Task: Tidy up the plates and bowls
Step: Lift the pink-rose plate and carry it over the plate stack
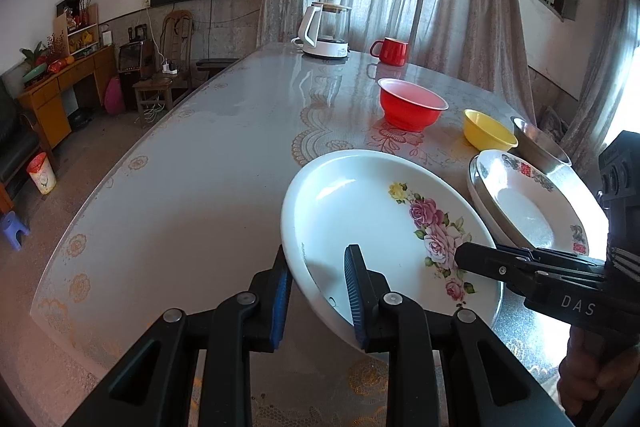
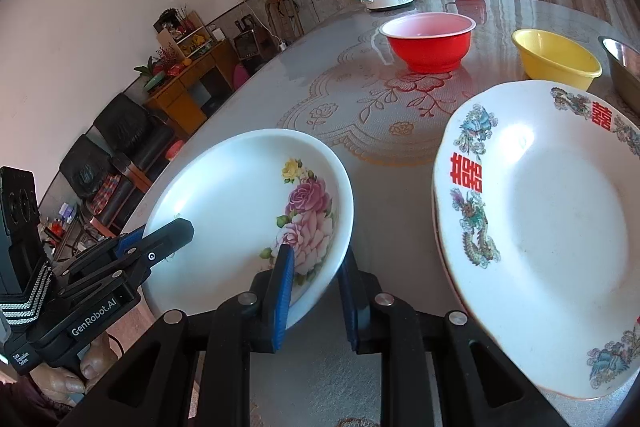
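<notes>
You have three bowls at the far side of the table [image 1: 180, 187]: one red bowl [image 1: 412, 105], one yellow bowl [image 1: 489, 130] and one steel bowl [image 1: 540, 143], standing in a row. Two plates show clearly: the rose plate [image 1: 372, 211] and the dragon plate [image 2: 552, 227], which tops a short stack whose count you cannot tell. One red mug [image 1: 390, 51] and one kettle [image 1: 326, 31] stand at the back.

Your left gripper [image 1: 320, 291] is narrowed onto the rose plate's near left rim, one pad inside, one outside. Your right gripper [image 2: 314, 291] clamps the opposite rim the same way. The plate hangs tilted between them, above the table, just left of the stack. Both grippers reach forward, roughly level.
</notes>
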A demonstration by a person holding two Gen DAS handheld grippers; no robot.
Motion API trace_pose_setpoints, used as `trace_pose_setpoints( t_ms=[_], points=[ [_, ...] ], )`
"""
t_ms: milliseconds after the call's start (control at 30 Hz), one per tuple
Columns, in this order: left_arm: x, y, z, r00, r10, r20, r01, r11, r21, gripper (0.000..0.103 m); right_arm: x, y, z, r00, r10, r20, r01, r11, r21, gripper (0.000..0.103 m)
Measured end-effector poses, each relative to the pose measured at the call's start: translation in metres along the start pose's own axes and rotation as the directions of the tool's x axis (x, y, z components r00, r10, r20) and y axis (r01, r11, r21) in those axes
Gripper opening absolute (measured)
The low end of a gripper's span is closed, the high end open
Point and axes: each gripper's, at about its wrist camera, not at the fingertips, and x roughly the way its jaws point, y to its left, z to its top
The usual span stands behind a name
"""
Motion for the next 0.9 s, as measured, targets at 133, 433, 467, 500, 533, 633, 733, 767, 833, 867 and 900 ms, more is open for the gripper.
trace_pose_setpoints(
  t_ms=[133, 433, 467, 500, 533, 633, 733, 767, 833, 867, 900],
  points=[
    [-0.004, -0.005, 0.005, 1.000, -0.020, 0.012, 0.020, 1.000, 0.007, 0.026, -0.008, -0.003, 0.002, 1.000, -0.004, 0.024, 0.004, 1.000, 0.000, 0.021],
    [-0.011, -0.031, 0.026, 0.996, -0.073, 0.059, 0.068, 0.995, 0.074, 0.026, -0.032, -0.013, 0.008, 0.995, -0.032, 0.091, 0.030, 0.999, 0.027, 0.021],
    [-0.011, -0.035, 0.029, 0.994, -0.085, 0.063, 0.080, 0.993, 0.083, 0.026, -0.035, -0.016, 0.008, 0.994, -0.039, 0.099, 0.036, 0.999, 0.032, 0.021],
    [-0.011, -0.039, 0.032, 0.993, -0.098, 0.068, 0.091, 0.992, 0.092, 0.026, -0.039, -0.019, 0.009, 0.993, -0.047, 0.107, 0.043, 0.998, 0.041, 0.021],
    [-0.012, -0.044, 0.036, 0.991, -0.111, 0.073, 0.103, 0.989, 0.103, 0.026, -0.043, -0.022, 0.009, 0.991, -0.053, 0.119, 0.047, 0.997, 0.053, 0.021],
    [-0.011, -0.063, 0.046, 0.985, -0.152, 0.079, 0.140, 0.980, 0.144, 0.026, -0.059, -0.033, 0.012, 0.985, -0.080, 0.155, 0.068, 0.994, 0.083, 0.021],
    [-0.007, -0.084, 0.054, 0.978, -0.194, 0.072, 0.178, 0.966, 0.185, 0.026, -0.074, -0.047, 0.011, 0.977, -0.117, 0.179, 0.097, 0.988, 0.119, 0.021],
    [-0.005, -0.091, 0.055, 0.976, -0.207, 0.069, 0.190, 0.961, 0.200, 0.026, -0.079, -0.052, 0.010, 0.974, -0.131, 0.186, 0.106, 0.985, 0.136, 0.021],
    [-0.001, -0.106, 0.057, 0.971, -0.232, 0.057, 0.213, 0.950, 0.226, 0.026, -0.088, -0.063, 0.007, 0.967, -0.159, 0.199, 0.125, 0.977, 0.171, 0.021],
    [0.002, -0.113, 0.058, 0.969, -0.243, 0.048, 0.226, 0.946, 0.234, 0.026, -0.092, -0.069, 0.006, 0.963, -0.173, 0.205, 0.135, 0.973, 0.186, 0.021],
    [0.004, -0.119, 0.059, 0.966, -0.255, 0.039, 0.239, 0.941, 0.241, 0.026, -0.097, -0.074, 0.005, 0.960, -0.187, 0.210, 0.145, 0.969, 0.201, 0.021]
  ],
)
